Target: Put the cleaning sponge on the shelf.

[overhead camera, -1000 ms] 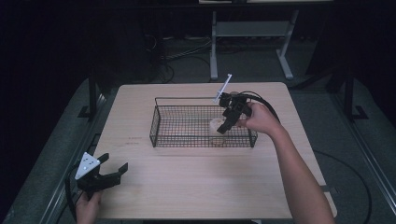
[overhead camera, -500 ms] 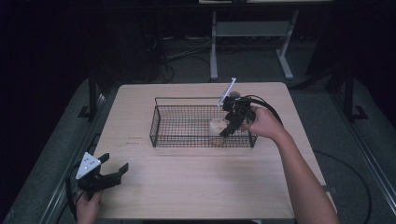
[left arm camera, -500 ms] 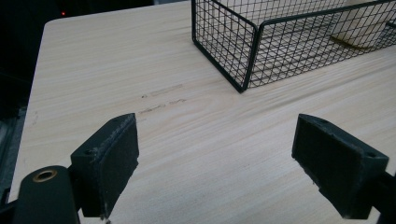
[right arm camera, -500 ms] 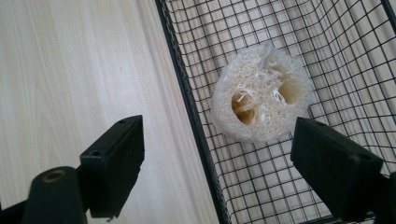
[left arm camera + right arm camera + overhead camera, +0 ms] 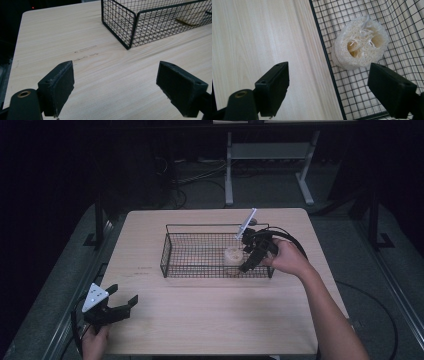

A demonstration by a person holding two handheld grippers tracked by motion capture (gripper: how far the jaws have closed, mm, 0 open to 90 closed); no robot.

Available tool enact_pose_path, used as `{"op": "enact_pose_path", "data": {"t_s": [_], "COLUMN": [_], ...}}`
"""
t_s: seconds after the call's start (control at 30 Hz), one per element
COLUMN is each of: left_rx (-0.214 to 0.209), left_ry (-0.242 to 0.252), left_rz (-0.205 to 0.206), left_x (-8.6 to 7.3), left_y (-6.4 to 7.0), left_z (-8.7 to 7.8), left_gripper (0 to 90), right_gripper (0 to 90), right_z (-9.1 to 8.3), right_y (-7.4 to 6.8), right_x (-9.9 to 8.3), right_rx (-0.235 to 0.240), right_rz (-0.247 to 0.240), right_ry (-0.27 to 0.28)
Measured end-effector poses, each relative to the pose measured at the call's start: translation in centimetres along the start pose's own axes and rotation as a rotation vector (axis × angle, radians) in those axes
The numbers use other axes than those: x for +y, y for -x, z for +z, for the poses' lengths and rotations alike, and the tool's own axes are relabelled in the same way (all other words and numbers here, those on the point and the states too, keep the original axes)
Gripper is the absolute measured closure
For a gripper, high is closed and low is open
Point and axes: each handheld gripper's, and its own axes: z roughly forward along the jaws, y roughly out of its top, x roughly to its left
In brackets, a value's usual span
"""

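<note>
loofah slice (image 5: pixel 359 42), pale, round, fibrous with holes, lies inside black wire mesh basket (image 5: pixel 200 265) near its right end. right gripper (image 5: pixel 248 262) jaws spread wide above it. left gripper (image 5: pixel 122 301) open over smooth wood-grain table (image 5: pixel 210 320).

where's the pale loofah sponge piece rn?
The pale loofah sponge piece lies inside the black wire basket, at its right end in the high view, just beside the open right gripper.

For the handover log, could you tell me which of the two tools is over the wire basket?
The right tool, jaws open above the black wire basket; the left tool hovers at the table's near-left corner.
</note>
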Motion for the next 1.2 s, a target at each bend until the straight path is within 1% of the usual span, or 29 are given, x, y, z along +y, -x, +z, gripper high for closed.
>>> {"op": "enact_pose_path", "data": {"t_s": [0.07,0.2,0.23,0.4,0.53,0.6,0.73,0.77,0.9,0.93,0.97,1.0,1.03,1.07,1.1,1.13,1.17,1.2], "left_rx": [0.0,-0.001,-0.001,-0.001,-0.001,-0.001,0.0,0.0,0.0,0.0,0.0,0.0,0.0,0.0,0.0,0.0,0.0,0.0], "left_ry": [0.001,0.0,0.001,0.001,-0.002,-0.002,-0.003,-0.002,-0.001,-0.003,-0.003,-0.002,-0.002,-0.003,-0.003,-0.003,-0.002,-0.002], "left_rz": [0.0,0.001,0.004,0.005,0.007,0.007,0.008,0.007,0.006,0.008,0.008,0.008,0.008,0.009,0.009,0.008,0.008,0.008], "left_x": [0.0,0.0,0.0,0.0,0.0,0.0,0.0,0.0,0.0,0.0,0.0,0.0,0.0,0.0,0.0,0.0,0.0,0.0], "left_y": [0.0,0.0,0.0,0.0,0.0,0.1,0.0,0.0,0.0,0.0,0.0,0.0,0.0,0.0,0.0,0.1,0.1,0.1], "left_z": [0.0,0.0,0.0,0.0,0.0,0.0,0.0,0.0,0.0,0.0,0.0,0.0,0.0,0.0,0.0,0.0,0.0,0.0], "left_gripper": [13.9,13.9,13.9,13.9,13.9,13.9,13.9,13.9,13.9,13.9,13.9,13.9,13.9,13.9,13.9,13.9,13.9,13.9], "right_gripper": [17.1,17.0,17.0,17.0,16.4,16.4,16.4,16.3,16.3,14.9,14.9,14.8,14.8,15.1,15.1,15.1,15.1,15.1], "right_z": [0.0,0.0,-0.1,-0.3,-0.1,-0.1,0.1,0.1,0.2,0.4,0.4,0.6,0.6,0.9,0.9,0.9,1.0,1.0], "right_y": [-0.2,-0.5,-0.6,-1.0,-1.5,-1.7,-1.9,-2.0,-2.3,-2.4,-2.4,-2.6,-2.6,-2.7,-2.8,-2.8,-2.9,-2.9], "right_x": [-0.3,-0.7,-0.8,-1.0,-1.4,-1.5,-1.6,-1.7,-1.9,-2.1,-2.1,-2.5,-2.5,-2.7,-2.8,-2.8,-3.1,-3.3], "right_rx": [0.009,0.011,0.004,0.009,0.031,0.039,0.041,0.041,0.043,0.04,0.04,0.032,0.032,0.037,0.027,0.027,0.041,0.036], "right_rz": [-0.004,-0.001,-0.008,-0.011,-0.014,-0.017,-0.021,-0.02,-0.018,-0.008,-0.008,0.0,0.0,-0.007,-0.008,-0.008,-0.004,-0.001], "right_ry": [0.004,0.005,0.0,0.012,0.039,0.042,0.037,0.026,0.025,0.019,0.019,0.006,0.006,-0.015,-0.016,-0.016,-0.001,0.0]}}
